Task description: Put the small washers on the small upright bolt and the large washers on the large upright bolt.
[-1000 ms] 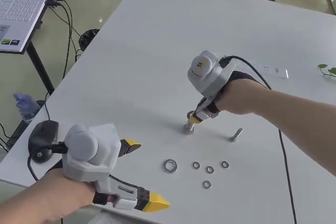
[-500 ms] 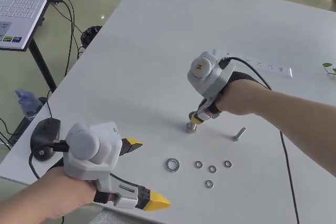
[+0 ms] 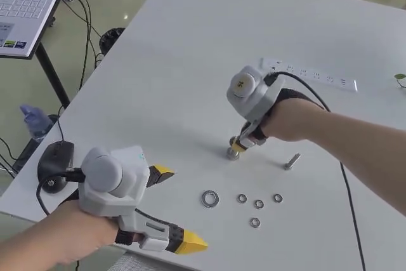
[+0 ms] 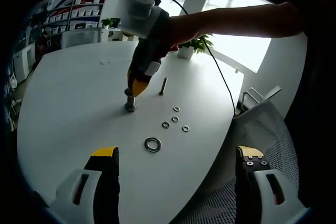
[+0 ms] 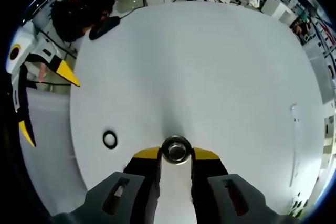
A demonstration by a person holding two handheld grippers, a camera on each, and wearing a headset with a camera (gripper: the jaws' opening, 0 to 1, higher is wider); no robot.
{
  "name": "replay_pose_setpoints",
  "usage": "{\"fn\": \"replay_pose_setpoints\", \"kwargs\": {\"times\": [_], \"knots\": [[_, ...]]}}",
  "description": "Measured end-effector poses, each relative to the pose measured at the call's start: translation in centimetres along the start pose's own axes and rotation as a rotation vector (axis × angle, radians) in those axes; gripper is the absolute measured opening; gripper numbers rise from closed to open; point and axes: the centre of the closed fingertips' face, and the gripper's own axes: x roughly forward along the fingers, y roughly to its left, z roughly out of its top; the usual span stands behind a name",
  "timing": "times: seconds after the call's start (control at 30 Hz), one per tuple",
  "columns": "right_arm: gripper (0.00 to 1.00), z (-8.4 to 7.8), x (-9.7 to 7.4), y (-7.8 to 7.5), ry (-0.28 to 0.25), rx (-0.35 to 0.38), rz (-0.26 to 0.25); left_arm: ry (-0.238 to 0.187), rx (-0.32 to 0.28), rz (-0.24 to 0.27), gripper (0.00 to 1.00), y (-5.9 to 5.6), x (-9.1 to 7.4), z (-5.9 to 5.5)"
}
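- Right gripper view: the right gripper (image 5: 176,157) has its fingers pinched on what looks like a large washer (image 5: 176,149), sitting over the large bolt (image 3: 232,154).
- Step, I judge: seating that washer; next, release and lift clear.
- A second large washer (image 3: 210,198) and the small washers (image 3: 259,204) lie on the tabletop (image 3: 190,61) nearby.
- The left gripper (image 3: 177,207) hovers with its fingers spread.
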Motion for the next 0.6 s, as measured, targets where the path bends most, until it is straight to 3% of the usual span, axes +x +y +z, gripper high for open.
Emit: {"fn": "replay_pose_setpoints", "kwargs": {"times": [0.6], "knots": [[0.21,-0.2,2.1,-0.5,-0.004,-0.005,0.006,-0.002,-0.007,-0.002,0.92,0.3,-0.1,0.0]]}}
